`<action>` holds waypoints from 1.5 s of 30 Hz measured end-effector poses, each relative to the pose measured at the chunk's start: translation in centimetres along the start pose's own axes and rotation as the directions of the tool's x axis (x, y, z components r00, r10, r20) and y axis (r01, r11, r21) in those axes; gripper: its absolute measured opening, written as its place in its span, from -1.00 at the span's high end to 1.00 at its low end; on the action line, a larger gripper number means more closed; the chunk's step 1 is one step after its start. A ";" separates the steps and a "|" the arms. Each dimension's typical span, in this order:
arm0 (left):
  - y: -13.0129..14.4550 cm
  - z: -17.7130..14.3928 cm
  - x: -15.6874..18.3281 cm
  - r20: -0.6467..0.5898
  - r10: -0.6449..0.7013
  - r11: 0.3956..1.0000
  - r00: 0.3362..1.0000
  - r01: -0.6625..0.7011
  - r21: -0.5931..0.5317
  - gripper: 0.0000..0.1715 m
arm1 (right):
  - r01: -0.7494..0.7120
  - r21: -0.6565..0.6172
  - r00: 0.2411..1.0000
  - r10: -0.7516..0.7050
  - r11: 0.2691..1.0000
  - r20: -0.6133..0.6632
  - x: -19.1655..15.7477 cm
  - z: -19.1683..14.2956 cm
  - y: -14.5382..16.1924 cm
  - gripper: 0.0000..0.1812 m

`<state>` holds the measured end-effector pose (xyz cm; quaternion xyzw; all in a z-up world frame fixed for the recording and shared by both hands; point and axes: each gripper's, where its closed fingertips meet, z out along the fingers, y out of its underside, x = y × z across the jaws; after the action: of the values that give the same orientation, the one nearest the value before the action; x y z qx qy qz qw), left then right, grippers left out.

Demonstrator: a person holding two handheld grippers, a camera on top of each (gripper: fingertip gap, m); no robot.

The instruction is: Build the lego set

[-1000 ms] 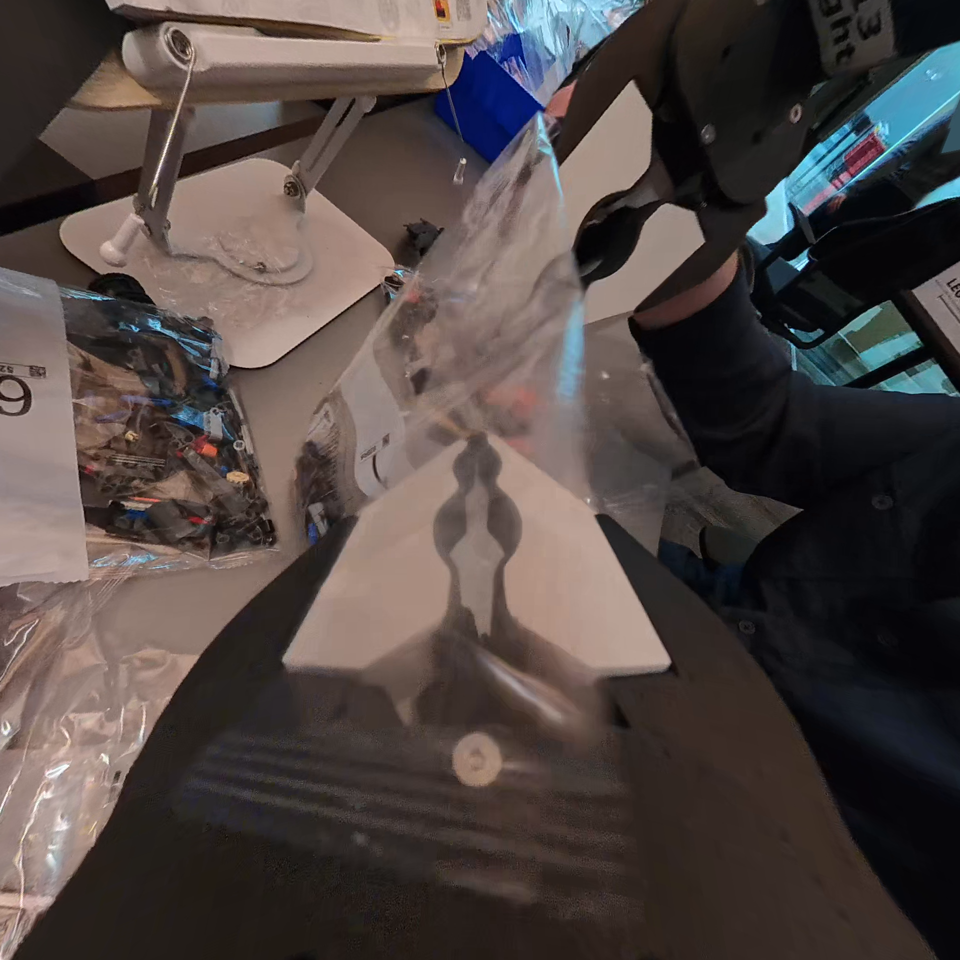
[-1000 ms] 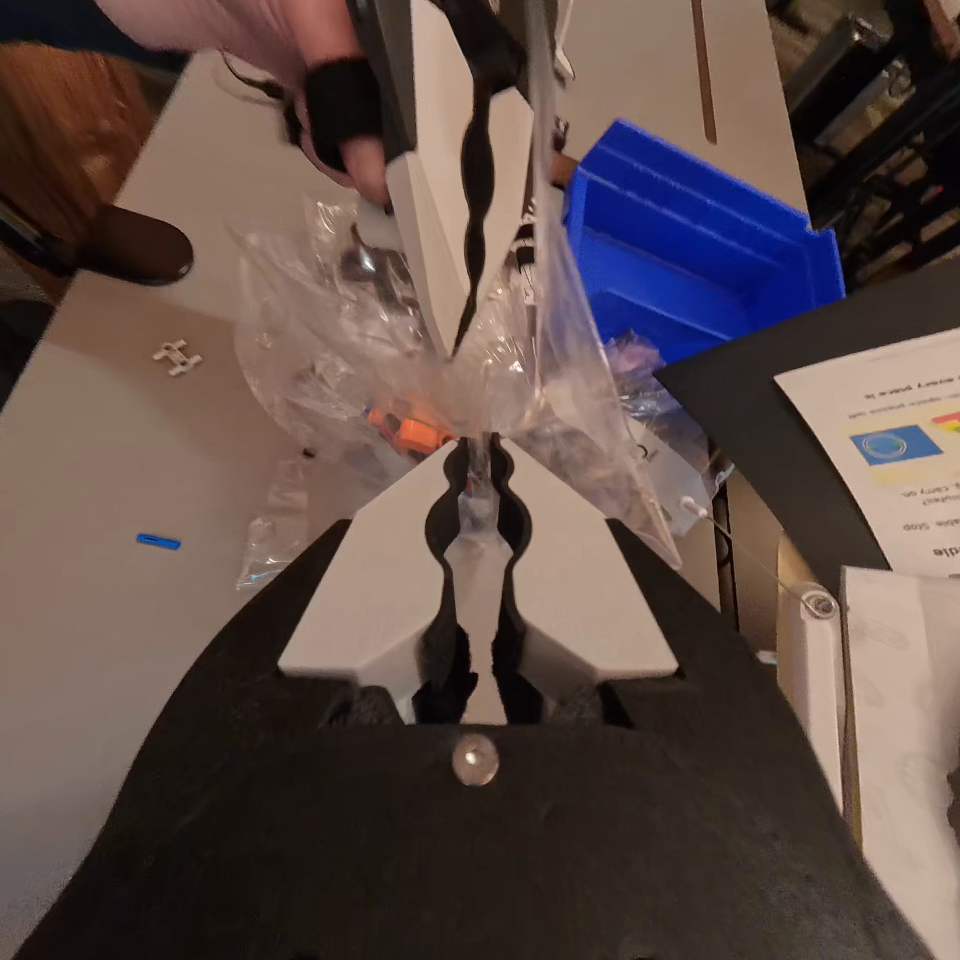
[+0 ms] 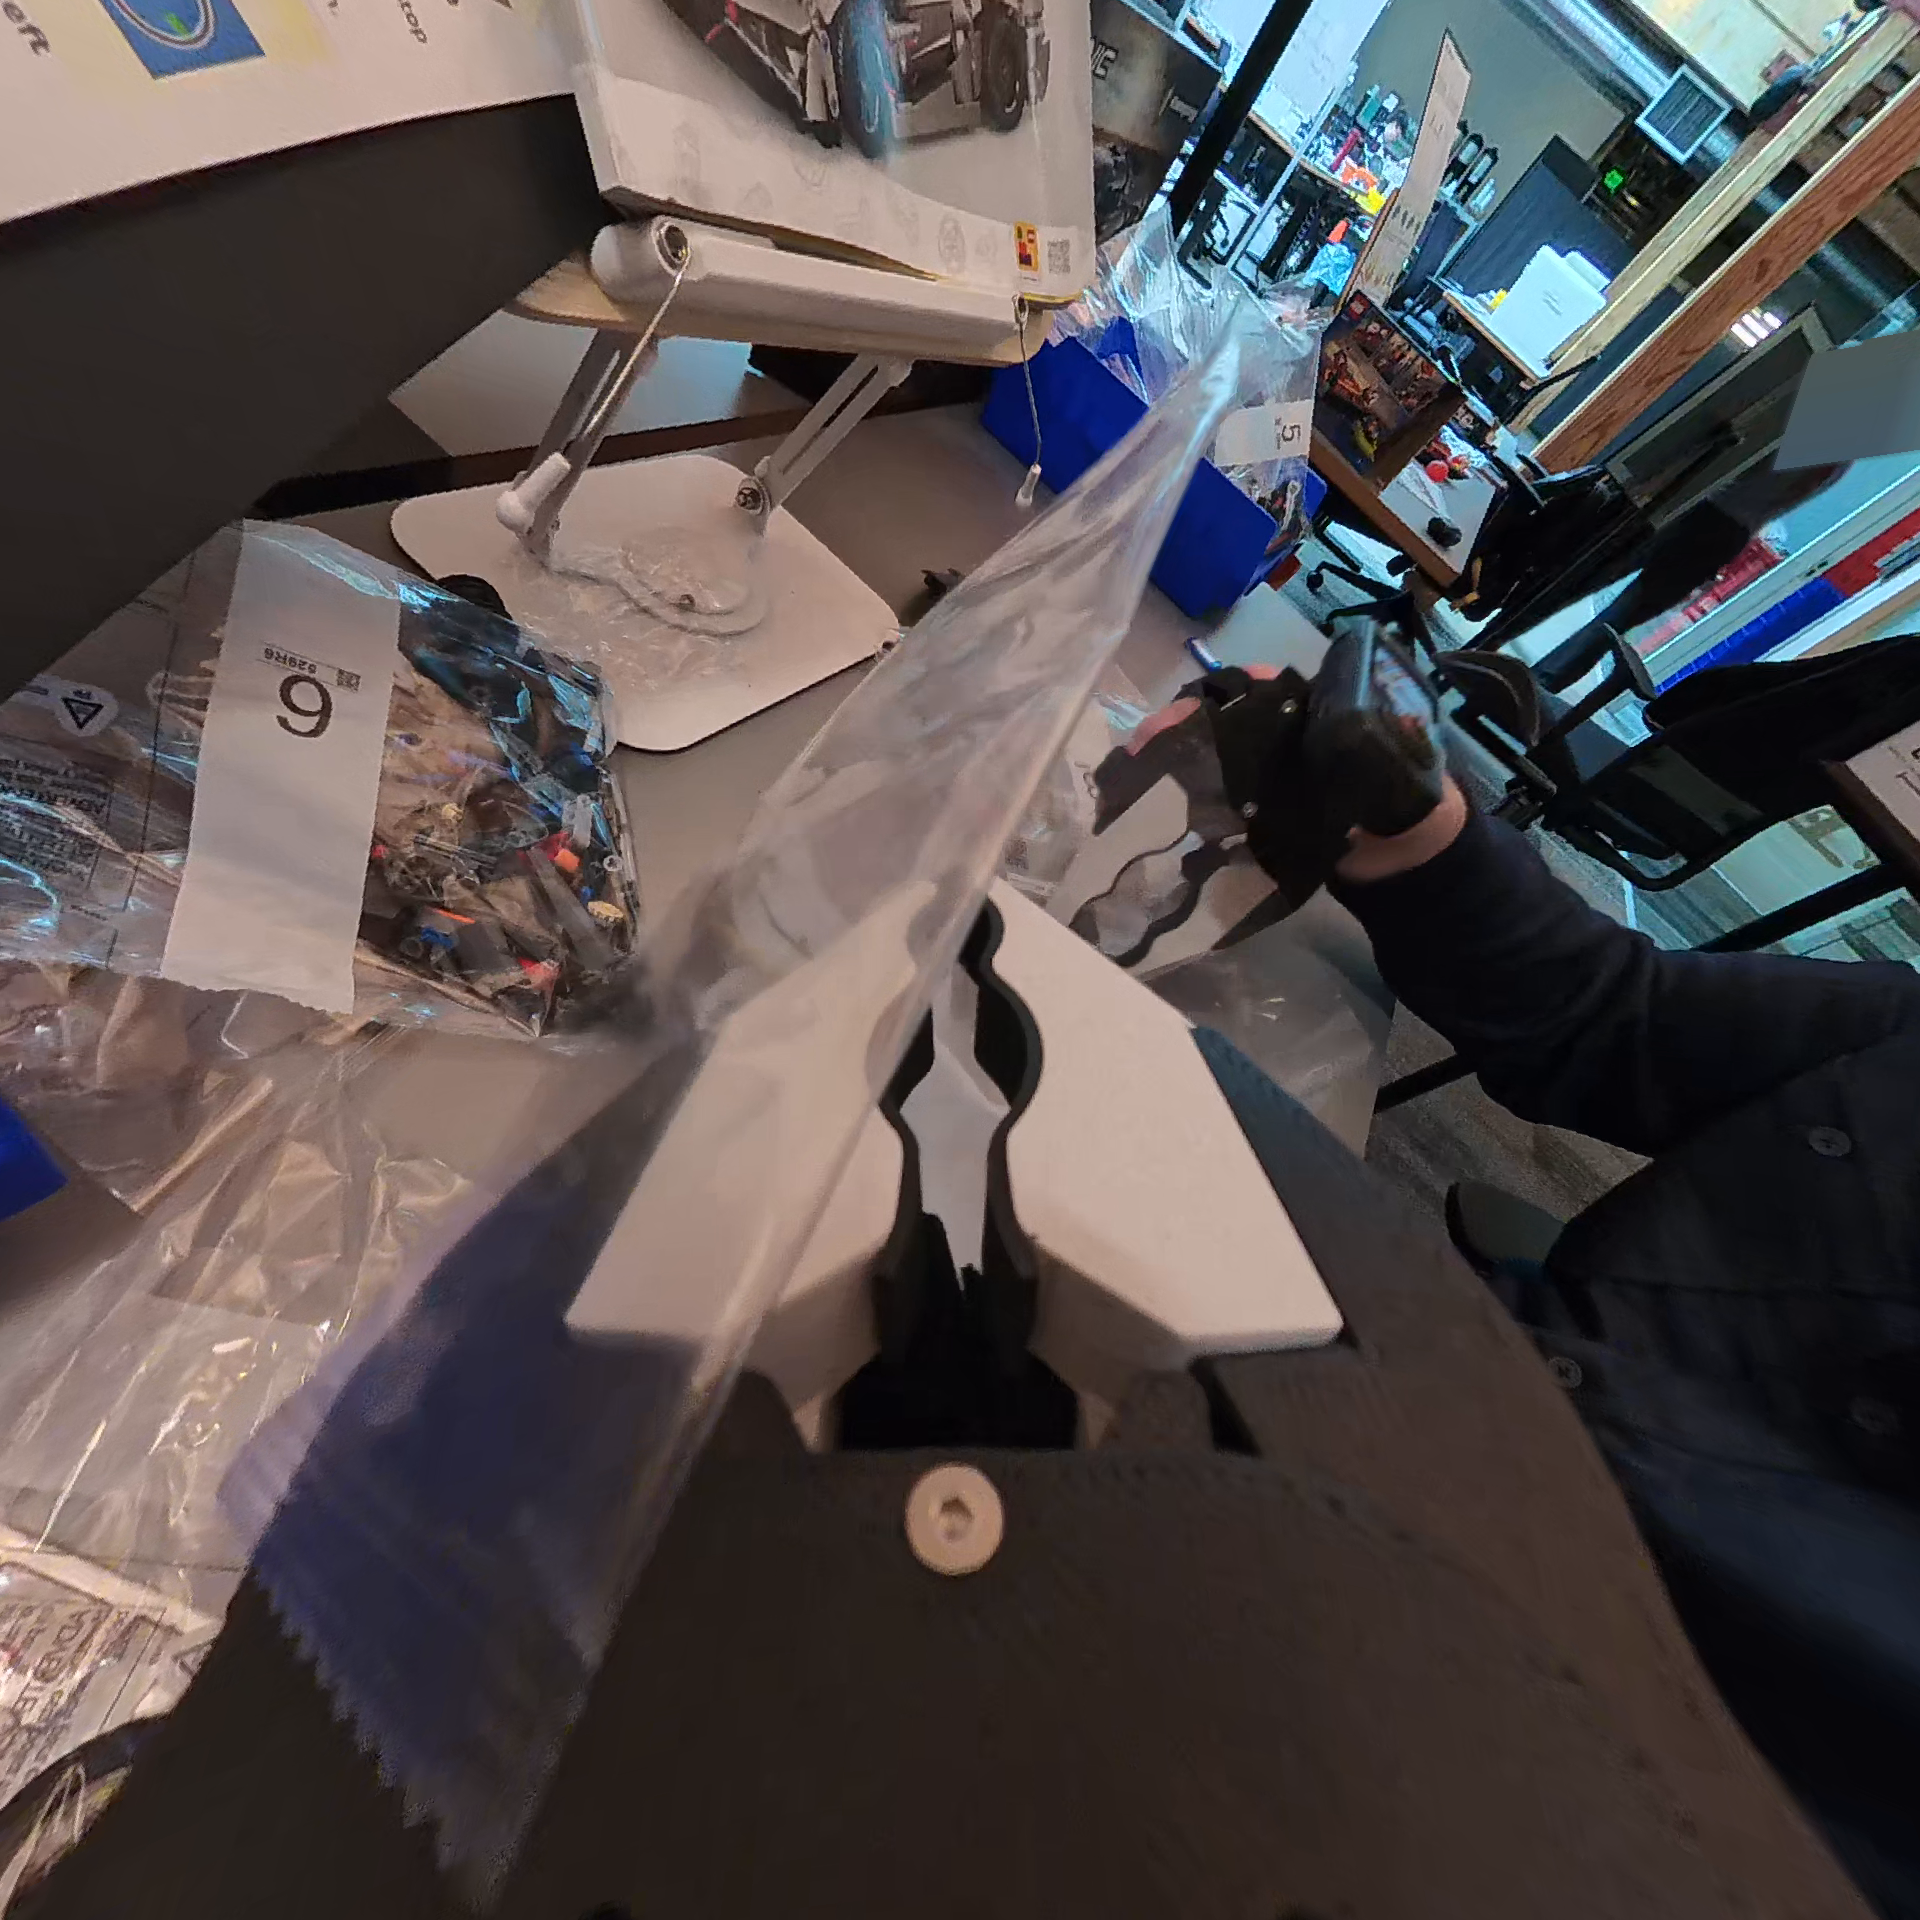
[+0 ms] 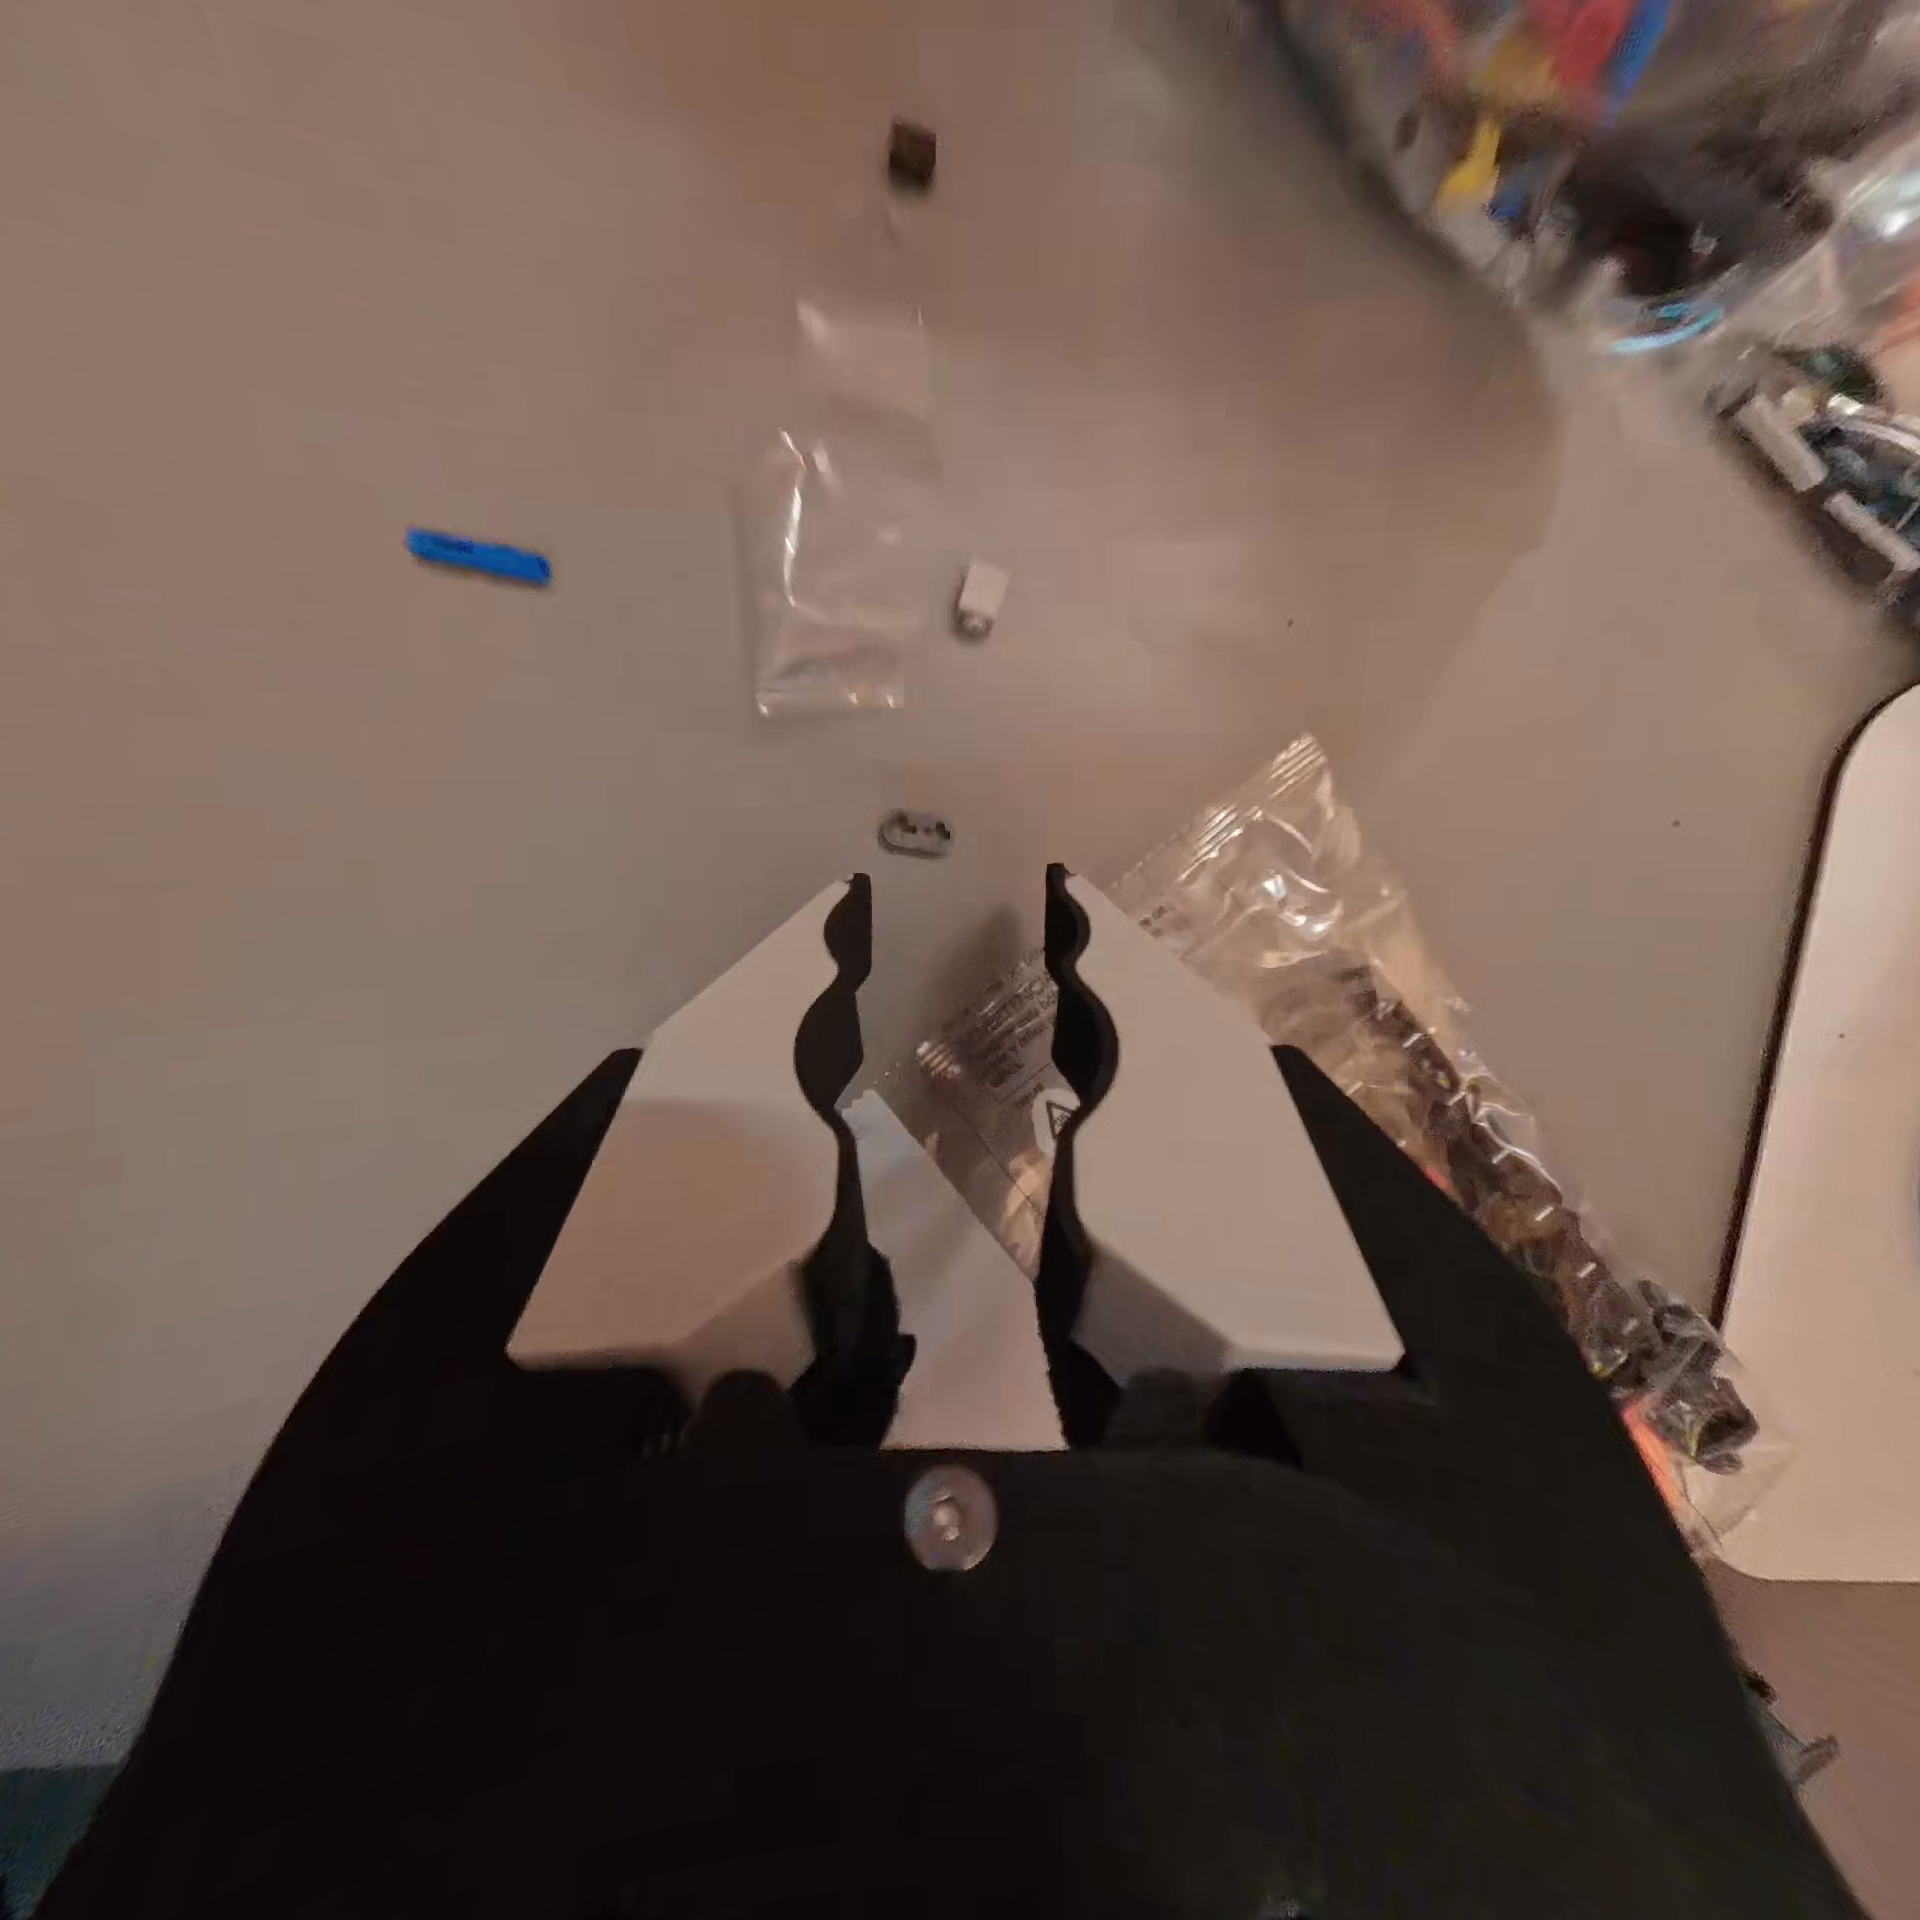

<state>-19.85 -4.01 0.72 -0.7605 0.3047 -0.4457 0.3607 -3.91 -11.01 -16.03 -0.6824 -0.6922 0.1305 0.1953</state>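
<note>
My left gripper (image 3: 971, 935) is clenched on the empty clear plastic bag (image 3: 1039, 644), which stretches up and away from it. My right gripper (image 4: 956, 878) is released, with its jaws apart, above the table (image 4: 312, 935). Loose Lego pieces lie there: a blue pin (image 4: 478, 556), a small white piece (image 4: 982, 597) and a grey link (image 4: 914, 831), beside a small bag of black parts (image 4: 1403, 1091). I think the hanging bag can sweep small pieces off the table if I swing it low.
</note>
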 end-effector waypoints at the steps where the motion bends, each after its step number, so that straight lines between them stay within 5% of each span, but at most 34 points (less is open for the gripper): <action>1: 0.0 0.0 0.1 0.000 0.003 1.000 1.000 -0.003 0.001 1.00 | 0.010 -0.009 1.000 -0.010 1.000 0.003 -0.2 0.5 0.3 0.66; 14: 0.2 0.2 0.6 -0.013 0.015 1.000 1.000 -0.014 0.005 1.00 | -0.027 0.047 0.998 0.024 0.999 0.051 -0.6 1.1 -0.9 0.87; 18: 0.2 0.4 0.9 -0.017 0.020 1.000 1.000 -0.020 0.001 1.00 | 0.024 0.280 1.000 -0.026 0.960 0.004 -0.2 -4.2 -7.3 0.87; 22: 0.2 0.6 1.2 -0.020 0.022 1.000 1.000 -0.022 -0.006 1.00 | 0.130 0.531 0.991 -0.088 0.838 -0.104 0.5 -11.8 -16.0 0.87; 26: 0.2 0.7 1.6 -0.028 0.024 1.000 0.999 -0.024 -0.007 1.00 | 0.169 0.473 0.979 -0.092 0.865 -0.182 3.1 -12.1 -19.5 0.87; 30: 0.1 0.6 1.6 -0.026 0.025 1.000 0.999 -0.025 -0.004 1.00 | 0.146 0.346 0.962 -0.051 0.927 -0.269 5.8 -9.2 -19.1 0.68; 33: 0.1 0.3 1.2 -0.022 0.018 1.000 1.000 -0.018 0.007 1.00 | 0.161 0.461 0.957 -0.024 0.873 -0.290 4.9 -11.6 -19.0 0.69; 37: -0.2 -0.3 0.5 -0.012 0.006 1.000 1.000 -0.006 0.027 1.00 | 0.077 0.494 0.973 0.044 0.866 -0.229 4.2 -12.3 -15.0 0.69; 45: -0.2 -0.5 0.3 -0.009 0.001 0.999 1.000 -0.001 0.033 1.00 | -0.122 0.127 0.993 0.120 0.984 0.020 1.6 0.6 -5.8 0.75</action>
<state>-20.12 -4.29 1.17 -0.7523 0.2993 -0.4540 0.3720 -9.41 -9.55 -13.84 -0.7084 -0.6408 0.1905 0.2263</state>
